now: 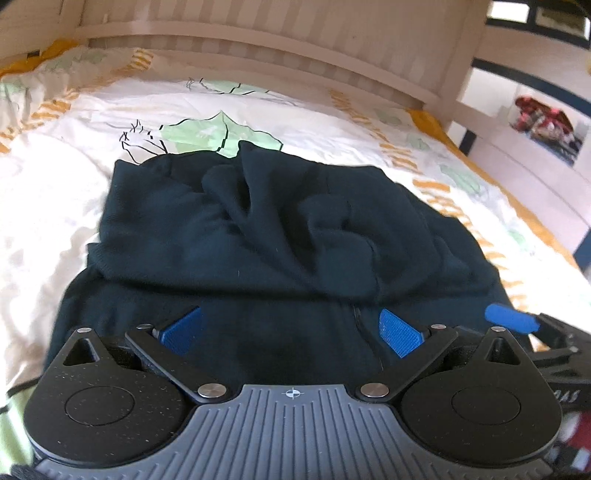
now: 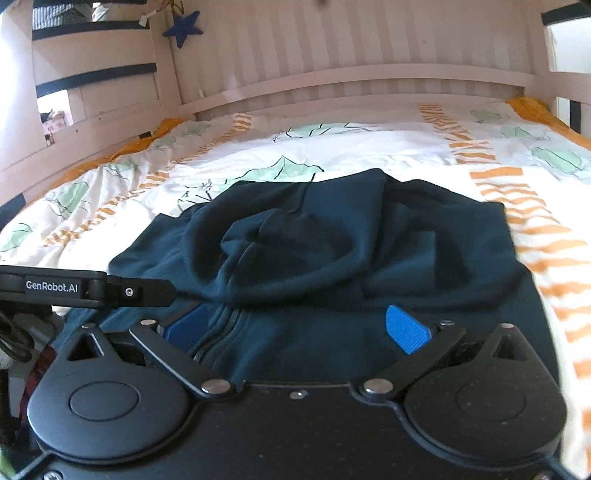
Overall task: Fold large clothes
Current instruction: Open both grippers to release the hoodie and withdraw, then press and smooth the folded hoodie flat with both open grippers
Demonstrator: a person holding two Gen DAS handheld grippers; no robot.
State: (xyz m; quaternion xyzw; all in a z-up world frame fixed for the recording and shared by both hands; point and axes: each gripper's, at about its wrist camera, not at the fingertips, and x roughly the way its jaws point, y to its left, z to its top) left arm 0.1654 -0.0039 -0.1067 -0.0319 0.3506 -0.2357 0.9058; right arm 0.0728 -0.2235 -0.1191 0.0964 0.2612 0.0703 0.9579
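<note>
Setting: a bed (image 2: 369, 144) with a pale slatted wooden headboard (image 2: 332, 77) is filling both views, and a white duvet (image 1: 55, 192) printed with green leaf shapes and orange dashed bands is covering it. A blue star ornament (image 2: 183, 26) is hanging on the wall at upper left in the right wrist view. An open shelf compartment (image 1: 546, 125) beside the bed is holding red and dark items, too blurred to identify.

Item: a dark navy hooded garment (image 1: 258, 229) is lying on the duvet, its upper part bunched in folds over the flatter lower part; a zipper line (image 2: 218, 332) is running down the front.

Left gripper (image 1: 291, 332): blue pads are standing wide apart over the garment's lower front, gripping nothing.

Right gripper (image 2: 295, 328): blue pads are likewise spread wide over the garment near the zipper, gripping nothing; one blue tip is showing at the right edge of the left wrist view.

Markings: white lettering "GenRobot.AI" is showing on the left gripper's black side, seen at left in the right wrist view.
</note>
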